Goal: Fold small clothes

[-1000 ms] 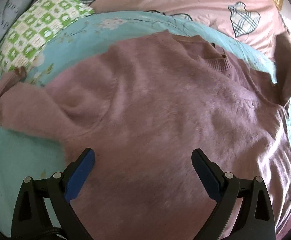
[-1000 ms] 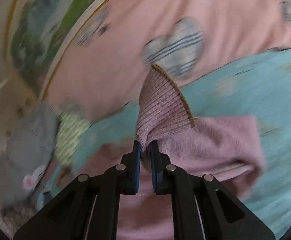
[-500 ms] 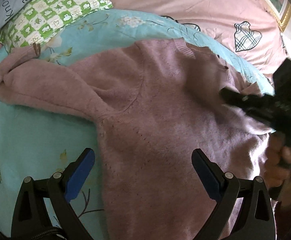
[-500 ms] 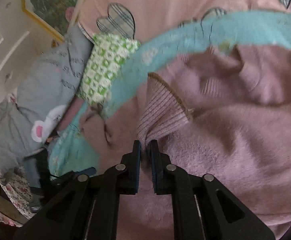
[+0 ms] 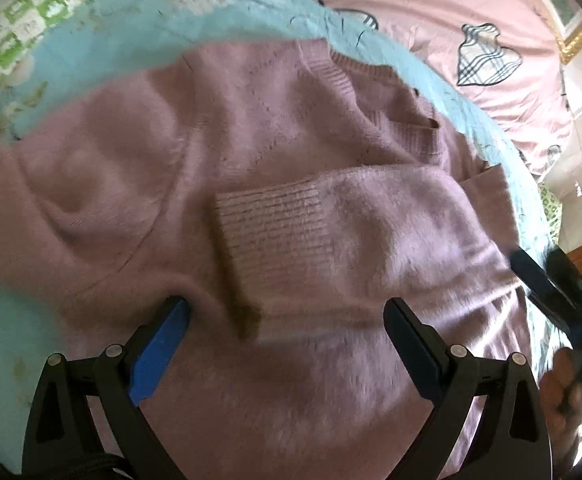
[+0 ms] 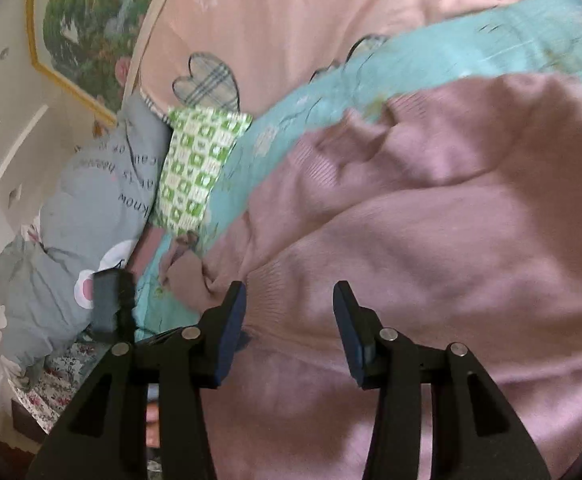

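A fuzzy mauve sweater (image 5: 195, 168) lies spread on a turquoise sheet (image 5: 139, 36). Its right sleeve (image 5: 375, 224) is folded across the chest, with the ribbed cuff (image 5: 275, 236) lying at the middle. My left gripper (image 5: 287, 320) is open and empty, low over the sweater just below the cuff. My right gripper (image 6: 289, 308) is open and empty above the sweater (image 6: 431, 240). It also shows at the right edge of the left wrist view (image 5: 547, 284). The other sleeve (image 6: 187, 268) lies out to the left.
A green-and-white checked pillow (image 6: 195, 168) and a grey printed pillow (image 6: 71, 232) lie beyond the sweater. A pink quilt with plaid hearts (image 5: 451, 20) covers the far bed. A framed picture (image 6: 83, 28) hangs on the wall.
My right gripper carried the sleeve cuff over the chest, opened and let it go. The sleeve now lies folded across the sweater. My left gripper moved in closer over the sweater.
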